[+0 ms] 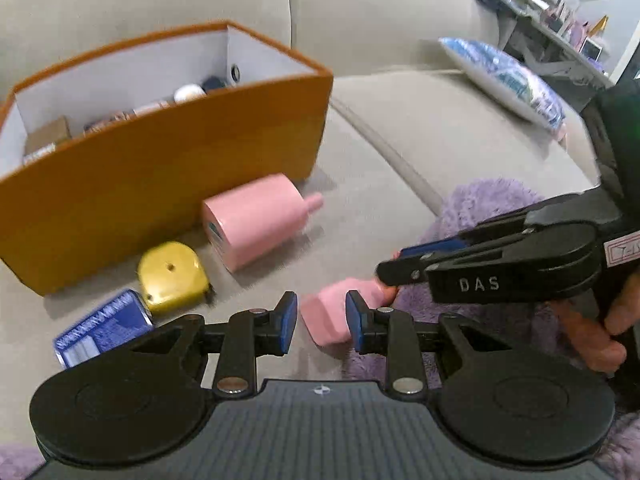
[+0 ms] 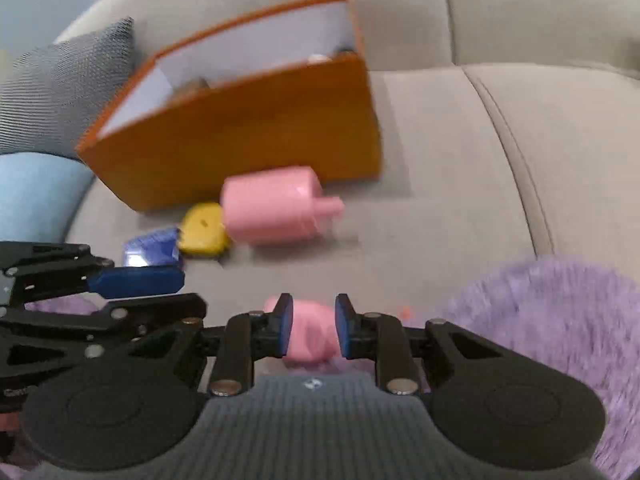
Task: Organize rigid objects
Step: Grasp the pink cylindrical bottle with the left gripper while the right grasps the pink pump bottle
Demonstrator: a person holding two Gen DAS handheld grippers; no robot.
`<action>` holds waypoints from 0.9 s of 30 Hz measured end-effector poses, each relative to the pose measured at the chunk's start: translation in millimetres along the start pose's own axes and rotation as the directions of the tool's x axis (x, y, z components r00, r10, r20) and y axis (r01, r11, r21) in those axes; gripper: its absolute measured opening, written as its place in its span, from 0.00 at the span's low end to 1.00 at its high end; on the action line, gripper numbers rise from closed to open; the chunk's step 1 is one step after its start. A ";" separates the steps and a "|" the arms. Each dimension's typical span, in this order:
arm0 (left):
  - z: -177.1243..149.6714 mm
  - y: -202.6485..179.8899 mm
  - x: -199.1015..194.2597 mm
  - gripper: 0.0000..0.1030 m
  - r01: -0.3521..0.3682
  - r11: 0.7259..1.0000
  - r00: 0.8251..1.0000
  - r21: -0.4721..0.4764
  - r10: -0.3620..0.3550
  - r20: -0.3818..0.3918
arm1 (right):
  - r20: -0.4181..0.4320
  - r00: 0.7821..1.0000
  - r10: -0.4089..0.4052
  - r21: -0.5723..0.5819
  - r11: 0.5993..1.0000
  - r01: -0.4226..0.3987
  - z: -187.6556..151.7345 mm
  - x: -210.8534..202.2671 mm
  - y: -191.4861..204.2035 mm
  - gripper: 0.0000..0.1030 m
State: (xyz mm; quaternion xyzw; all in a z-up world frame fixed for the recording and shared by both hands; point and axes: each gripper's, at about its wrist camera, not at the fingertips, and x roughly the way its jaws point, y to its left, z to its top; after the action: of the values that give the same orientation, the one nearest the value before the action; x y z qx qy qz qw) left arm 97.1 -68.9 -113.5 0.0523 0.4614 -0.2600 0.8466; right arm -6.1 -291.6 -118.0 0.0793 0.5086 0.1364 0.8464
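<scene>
Left wrist | grey sofa (image 1: 420, 128), cluttered desk (image 1: 560, 28) behind | both claws parted, gripping nothing

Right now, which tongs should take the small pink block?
Right. The right tongs already straddle the small pink block, pads on both sides. The left tongs are open beside it, the block only partly between them.

Left gripper (image 1: 321, 322) hangs low, jaws parted. Right gripper (image 2: 314, 330), entering the left view from 3 o'clock, also has parted jaws.
</scene>
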 end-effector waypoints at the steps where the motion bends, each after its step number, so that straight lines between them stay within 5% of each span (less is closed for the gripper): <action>1: -1.5 -1.7 5.4 0.33 -0.002 1.000 1.000 -0.002 0.002 -0.007 | -0.001 0.999 -0.040 0.000 0.999 0.040 -1.4 -1.0 -2.3 0.22; 4: 0.2 -7.8 13.1 0.33 -0.023 1.000 0.999 0.000 0.023 -0.023 | -0.018 0.995 -0.099 0.019 0.995 0.099 -1.4 3.3 -10.6 0.07; 7: 1.0 -10.2 23.7 0.33 -0.032 0.999 0.999 -0.009 0.031 -0.032 | -0.043 0.990 -0.133 0.023 0.991 0.134 0.6 8.6 -12.0 0.03; 27: 3.1 -6.3 44.7 0.25 -0.001 1.000 0.996 -0.022 -0.001 -0.092 | -0.130 0.962 -0.241 0.021 0.969 0.246 14.1 41.4 -15.8 0.00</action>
State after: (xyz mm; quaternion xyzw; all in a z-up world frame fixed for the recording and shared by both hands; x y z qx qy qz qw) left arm 116.0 -92.9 -146.8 0.0551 0.5028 -0.2522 0.8250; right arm 27.2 -293.7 -150.4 0.0230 0.5695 0.0267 0.8212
